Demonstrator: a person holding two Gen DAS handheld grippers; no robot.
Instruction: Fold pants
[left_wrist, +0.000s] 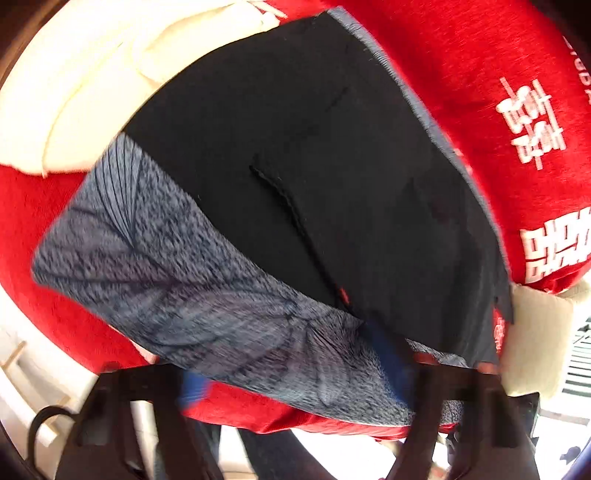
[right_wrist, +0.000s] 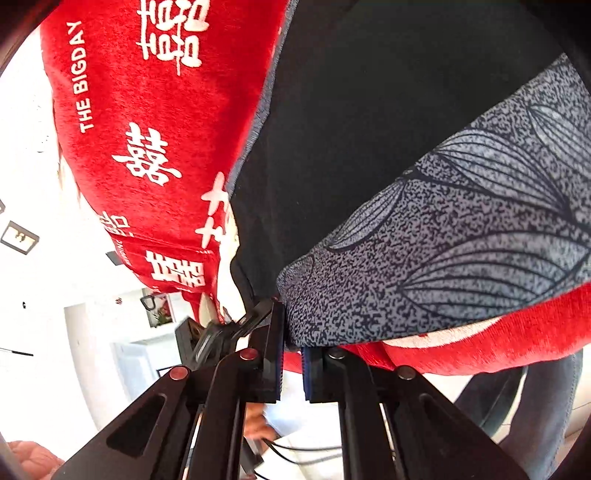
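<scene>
While blurred, speckled grey pants (left_wrist: 177, 266) overlie plush red blanket (left_wrist: 480, 74)

Black right gripper (right_wrist: 291, 354), blue-padded jaws, red pivot screws, black cable.

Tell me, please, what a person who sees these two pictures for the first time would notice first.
The bright red blanket with white double-happiness characters and the words THE BIGDAY fills the upper left of the right wrist view. On it lie the pants, black cloth with a grey leaf-printed part across the lower side. The right gripper stands at their near edge, jaws narrowly apart.
</scene>
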